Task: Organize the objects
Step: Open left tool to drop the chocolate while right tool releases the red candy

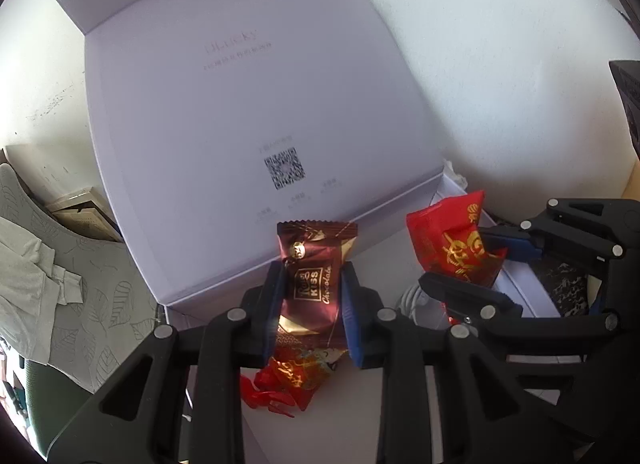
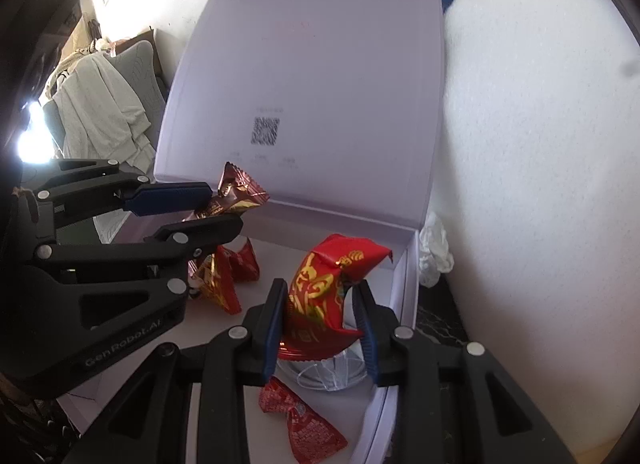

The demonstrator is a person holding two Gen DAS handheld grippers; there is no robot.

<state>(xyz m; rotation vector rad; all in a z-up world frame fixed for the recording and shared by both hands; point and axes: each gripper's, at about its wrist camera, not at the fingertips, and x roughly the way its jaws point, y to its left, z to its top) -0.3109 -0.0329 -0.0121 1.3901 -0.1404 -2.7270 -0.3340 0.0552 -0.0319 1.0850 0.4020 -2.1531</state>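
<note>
Left gripper is clamped on a brown chocolate packet, held above the floor of the white box. Right gripper is clamped on a red candy packet, also above the box floor, nearer the box's right wall. Loose red candies lie on the box floor. The box lid stands raised behind the box. A white foam sheet stands right of the box.
</note>
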